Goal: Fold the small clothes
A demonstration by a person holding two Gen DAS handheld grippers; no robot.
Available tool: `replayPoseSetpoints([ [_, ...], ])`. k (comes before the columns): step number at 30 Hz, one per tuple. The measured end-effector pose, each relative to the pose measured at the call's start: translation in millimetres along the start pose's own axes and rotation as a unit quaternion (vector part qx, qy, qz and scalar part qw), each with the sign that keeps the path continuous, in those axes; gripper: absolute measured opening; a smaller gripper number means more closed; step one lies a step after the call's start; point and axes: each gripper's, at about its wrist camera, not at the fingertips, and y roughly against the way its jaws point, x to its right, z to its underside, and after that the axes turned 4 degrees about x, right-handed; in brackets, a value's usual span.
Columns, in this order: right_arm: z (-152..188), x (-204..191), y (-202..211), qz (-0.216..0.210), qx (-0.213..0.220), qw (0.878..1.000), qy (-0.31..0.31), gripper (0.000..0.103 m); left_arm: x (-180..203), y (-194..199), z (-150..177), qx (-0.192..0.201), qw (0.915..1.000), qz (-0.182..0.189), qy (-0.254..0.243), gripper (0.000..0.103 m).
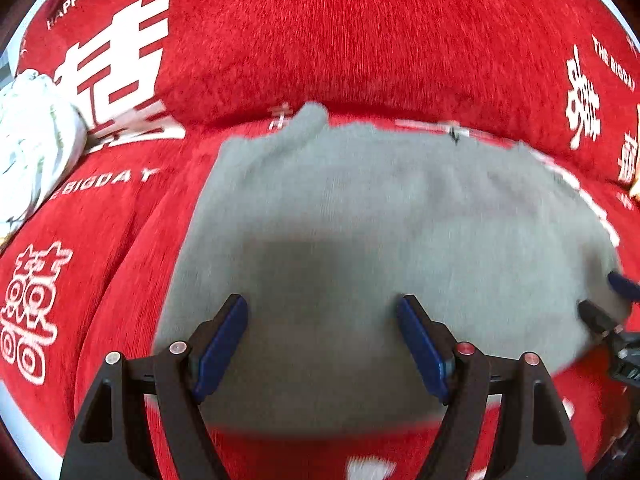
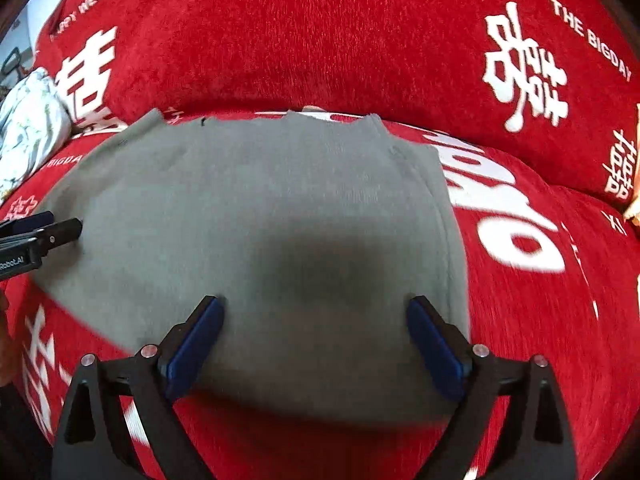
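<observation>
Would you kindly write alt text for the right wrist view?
A grey garment lies spread flat on a red cover printed with white characters. The right hand-held gripper hangs over its near edge, jaws open and empty. The left hand-held gripper enters at the left edge.

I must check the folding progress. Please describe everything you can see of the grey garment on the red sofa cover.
The grey garment is a soft, knit-looking piece, plain with no visible print. It lies spread flat on the seat of the red sofa cover, its far edge uneven near the backrest and its right side showing a doubled, seam-like edge. The left gripper and right gripper hover over its near part with jaws open, holding nothing. Dark shadows fall on its middle.
</observation>
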Motion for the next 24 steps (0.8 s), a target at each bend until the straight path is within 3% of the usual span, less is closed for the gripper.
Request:
replayPoseSetpoints([
  [5,26,1,22,-0.004,0.013,1.000,0.008,0.099,-17,34,34,0.016,0.9994,0.014,0.026,0.079],
  [9,36,-11,34,0.014,0.007,0.999,0.048,0.100,-54,51,49,0.019,0.9951,0.010,0.097,0.079],
  [12,32,-11,41,-0.008,0.012,1.000,0.021,0.100,-86,40,52,-0.006,0.9829,0.063,0.173,0.079],
  [15,25,-13,41,-0.017,0.018,1.000,0.000,0.100,-97,35,43,0.003,0.9732,0.113,0.200,0.079],
  [17,21,-16,38,-0.019,0.017,1.000,-0.003,0.100,-102,26,35,0.002,0.9614,0.159,0.224,0.079],
  [21,16,-24,33,-0.018,0.013,1.000,0.005,0.100,-106,11,22,0.008,0.9457,0.194,0.261,0.078],
  [22,13,-27,32,-0.019,0.012,1.000,0.008,0.100,-105,8,20,0.010,0.9428,0.200,0.266,0.075],
  [23,11,-28,31,-0.020,0.012,1.000,0.010,0.100,-103,6,18,0.009,0.9420,0.204,0.266,0.062],
  [24,8,-31,30,-0.020,0.011,1.000,0.013,0.100,-100,1,16,0.002,0.9404,0.212,0.266,0.042],
])
